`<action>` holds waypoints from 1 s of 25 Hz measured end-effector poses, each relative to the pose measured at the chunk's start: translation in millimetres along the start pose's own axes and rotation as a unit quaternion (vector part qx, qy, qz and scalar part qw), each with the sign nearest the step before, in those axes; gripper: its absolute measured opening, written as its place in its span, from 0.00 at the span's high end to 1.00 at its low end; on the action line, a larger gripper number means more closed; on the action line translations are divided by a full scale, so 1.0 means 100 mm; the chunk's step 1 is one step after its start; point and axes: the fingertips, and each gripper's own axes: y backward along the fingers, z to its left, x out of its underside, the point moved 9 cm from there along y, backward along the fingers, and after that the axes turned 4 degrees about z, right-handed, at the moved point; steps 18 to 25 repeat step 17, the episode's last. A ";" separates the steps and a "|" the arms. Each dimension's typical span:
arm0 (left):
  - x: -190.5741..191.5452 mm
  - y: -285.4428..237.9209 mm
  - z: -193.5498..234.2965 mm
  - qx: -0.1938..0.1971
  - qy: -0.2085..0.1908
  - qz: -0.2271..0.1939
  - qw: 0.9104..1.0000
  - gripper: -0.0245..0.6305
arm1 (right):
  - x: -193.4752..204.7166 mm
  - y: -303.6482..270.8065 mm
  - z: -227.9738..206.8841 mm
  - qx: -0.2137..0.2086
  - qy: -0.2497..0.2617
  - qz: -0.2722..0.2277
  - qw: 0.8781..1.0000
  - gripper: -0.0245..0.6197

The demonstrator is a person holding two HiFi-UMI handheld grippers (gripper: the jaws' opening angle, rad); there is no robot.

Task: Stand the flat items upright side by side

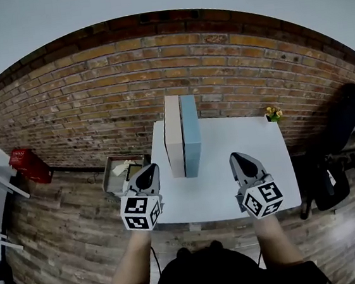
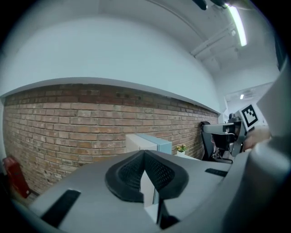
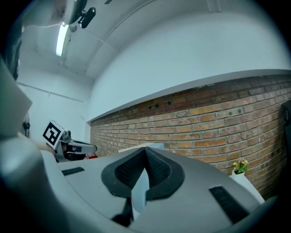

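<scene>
Left tongs [image 1: 148,171]: pressed together, pinching nothing; over the tabletop's [image 1: 228,140] near left edge.
Right tongs [image 1: 240,158]: pressed together, empty; over the tabletop's near right part.
Cream flat item [image 1: 173,135]: upright on the tabletop's far left part.
Blue flat item [image 1: 191,135]: upright, touching the cream one's right face.
Potted plant [image 1: 273,114]: at the tabletop's far right corner.
Contact: both tongs are apart from the items and probably off the tabletop, though height is hard to judge.

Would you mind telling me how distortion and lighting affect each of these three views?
Head view: strong fisheye bows the red brick wall into an arc. Left gripper view: the ceiling strip light glares. Right gripper view: same bowing, dark corners.
</scene>
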 end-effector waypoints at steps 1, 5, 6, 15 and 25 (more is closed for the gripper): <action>-0.01 -0.02 0.01 -0.007 0.010 0.000 1.000 0.94 | -0.01 -0.02 -0.02 -0.003 -0.004 0.001 1.000 0.94; -0.02 -0.08 0.01 -0.033 0.028 -0.004 0.999 0.94 | -0.01 -0.08 -0.10 -0.025 0.000 0.006 1.000 0.94; -0.03 -0.09 0.00 -0.038 0.032 -0.007 0.999 0.94 | 0.00 -0.09 -0.12 -0.029 -0.002 0.007 1.000 0.94; -0.02 -0.15 -0.07 -0.032 0.026 -0.011 0.999 0.94 | 0.05 -0.14 -0.15 -0.049 -0.010 0.012 0.999 0.94; -0.01 -0.17 -0.08 -0.030 0.027 -0.009 0.999 0.94 | 0.07 -0.15 -0.16 -0.052 -0.018 0.013 0.998 0.94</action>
